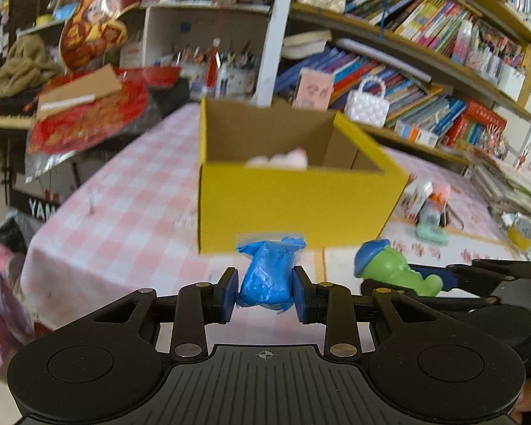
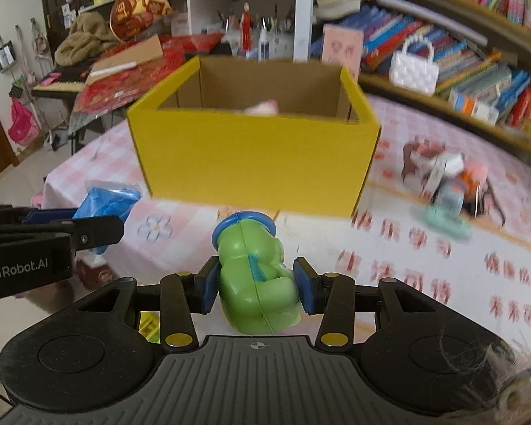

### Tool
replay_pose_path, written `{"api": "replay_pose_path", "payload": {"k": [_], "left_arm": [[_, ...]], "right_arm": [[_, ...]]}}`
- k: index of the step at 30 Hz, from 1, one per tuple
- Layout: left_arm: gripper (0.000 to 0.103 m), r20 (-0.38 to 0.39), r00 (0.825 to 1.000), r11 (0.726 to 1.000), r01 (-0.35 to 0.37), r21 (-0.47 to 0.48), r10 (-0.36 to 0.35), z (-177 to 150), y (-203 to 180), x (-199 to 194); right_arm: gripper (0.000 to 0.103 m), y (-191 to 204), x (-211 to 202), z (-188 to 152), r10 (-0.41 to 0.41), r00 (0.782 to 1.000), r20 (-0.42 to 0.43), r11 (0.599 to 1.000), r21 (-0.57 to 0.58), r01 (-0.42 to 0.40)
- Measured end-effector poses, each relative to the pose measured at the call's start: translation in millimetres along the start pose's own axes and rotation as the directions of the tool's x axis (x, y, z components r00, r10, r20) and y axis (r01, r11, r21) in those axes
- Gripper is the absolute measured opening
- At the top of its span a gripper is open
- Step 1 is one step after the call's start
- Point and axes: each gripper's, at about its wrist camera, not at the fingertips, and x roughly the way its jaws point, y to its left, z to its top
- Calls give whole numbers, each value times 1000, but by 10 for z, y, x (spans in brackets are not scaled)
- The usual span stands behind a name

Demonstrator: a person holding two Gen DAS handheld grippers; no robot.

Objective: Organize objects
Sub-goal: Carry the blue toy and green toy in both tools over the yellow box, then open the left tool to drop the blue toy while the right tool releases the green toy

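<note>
My left gripper [image 1: 265, 294] is shut on a blue bag of clay [image 1: 267, 272], held above the table just in front of the yellow cardboard box [image 1: 293, 205]. My right gripper [image 2: 258, 285] is shut on a green toy figure with a blue cap [image 2: 255, 272], also in front of the box [image 2: 251, 166]. The green toy [image 1: 393, 265] shows at the right of the left wrist view. The blue bag [image 2: 106, 202] shows at the left of the right wrist view. A pink and white item [image 2: 262, 108] lies inside the box.
A pink checked tablecloth [image 1: 124, 219] covers the table. A cluster of small toys [image 2: 446, 184] lies right of the box. A roll of yellow tape [image 1: 522, 233] sits far right. Bookshelves [image 1: 424, 71] run behind the table, and cluttered shelves stand at the back left.
</note>
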Motion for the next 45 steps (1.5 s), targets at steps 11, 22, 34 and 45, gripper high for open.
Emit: {"api": "replay_pose_path", "payload": {"k": [11, 22, 34, 45], "left_arm": [[31, 126, 992, 1000, -19, 19, 16, 688, -141, 315], [31, 53, 997, 997, -64, 44, 62, 920, -253, 985], [31, -56, 990, 991, -124, 48, 126, 883, -204, 1354], [33, -68, 988, 990, -140, 11, 141, 860, -189, 1386]], "right_arm": [[41, -351, 187, 697, -20, 982, 186, 1000, 6, 19], [41, -557, 750, 963, 39, 989, 144, 996, -91, -26], [41, -645, 1072, 987, 157, 984, 82, 981, -124, -146], [45, -654, 1071, 988, 183, 980, 73, 974, -147, -170]]}}
